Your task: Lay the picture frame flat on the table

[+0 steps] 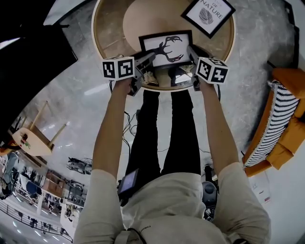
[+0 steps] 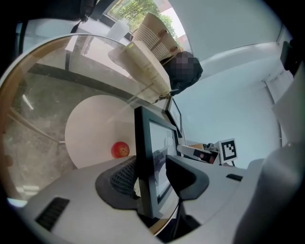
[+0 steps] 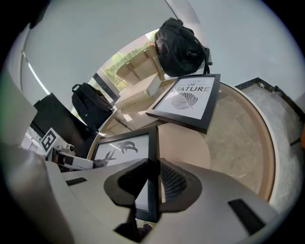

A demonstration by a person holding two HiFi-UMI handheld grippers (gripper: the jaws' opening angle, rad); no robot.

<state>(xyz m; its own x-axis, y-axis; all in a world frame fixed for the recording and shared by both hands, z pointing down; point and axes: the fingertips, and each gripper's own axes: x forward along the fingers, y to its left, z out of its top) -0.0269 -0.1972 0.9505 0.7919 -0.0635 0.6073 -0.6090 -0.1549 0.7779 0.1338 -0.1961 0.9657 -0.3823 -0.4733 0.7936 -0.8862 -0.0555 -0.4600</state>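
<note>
A black picture frame (image 1: 166, 49) with an antler print stands tilted at the near edge of the round glass table (image 1: 97, 33), face toward me. My left gripper (image 1: 147, 59) is at its left edge. In the left gripper view the frame (image 2: 152, 157) sits edge-on between the spread jaws of the left gripper (image 2: 150, 178), the right pad a little off the glass. My right gripper (image 1: 192, 53) is at the frame's right edge. In the right gripper view both pads of the right gripper (image 3: 151, 183) press on the frame (image 3: 126, 147).
A second black frame (image 1: 208, 14) with a leaf print lies flat at the table's far right. A round beige mat (image 1: 143, 19) covers the table's middle, with a red apple (image 2: 120, 149) on it. An orange sofa (image 1: 286, 138) stands at the right, and backpacks (image 3: 181, 45) beyond the table.
</note>
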